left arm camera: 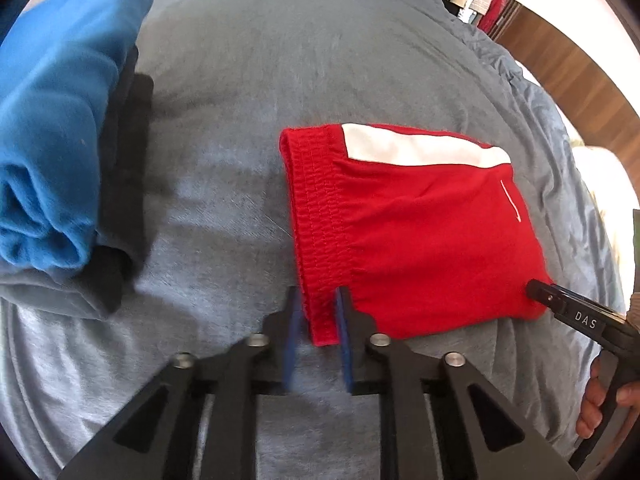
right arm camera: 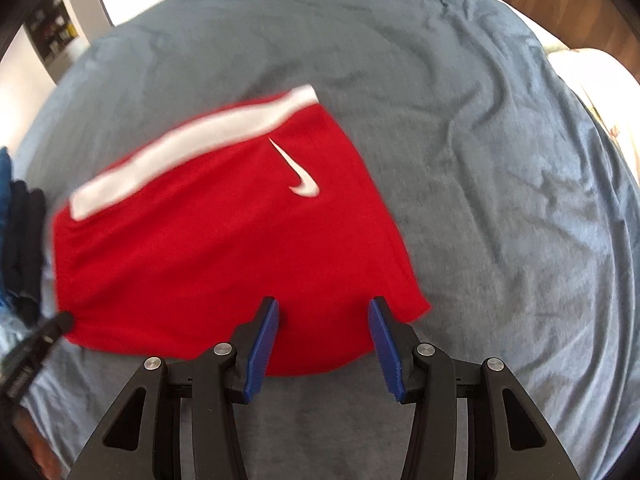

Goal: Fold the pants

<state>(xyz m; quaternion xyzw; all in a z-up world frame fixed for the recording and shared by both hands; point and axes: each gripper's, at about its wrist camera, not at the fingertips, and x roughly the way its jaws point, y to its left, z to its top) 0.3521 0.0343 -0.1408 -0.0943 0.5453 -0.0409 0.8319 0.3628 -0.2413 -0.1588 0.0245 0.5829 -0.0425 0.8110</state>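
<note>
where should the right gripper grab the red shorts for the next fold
Probably the near hem corner of the red shorts, coming down from above at the near edge. The right gripper hangs there with jaws apart, straddling that edge. The cloth lies flat on the grey bedcover, so only an edge offers a pinch. The left gripper straddles the waistband end.

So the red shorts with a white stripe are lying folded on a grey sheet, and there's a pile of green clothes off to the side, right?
Nearly. The pile is topped with blue cloth over dark pieces, not green; the left wrist view shows it. The rest holds: the red shorts with a white stripe lie folded on the grey sheet.
</note>
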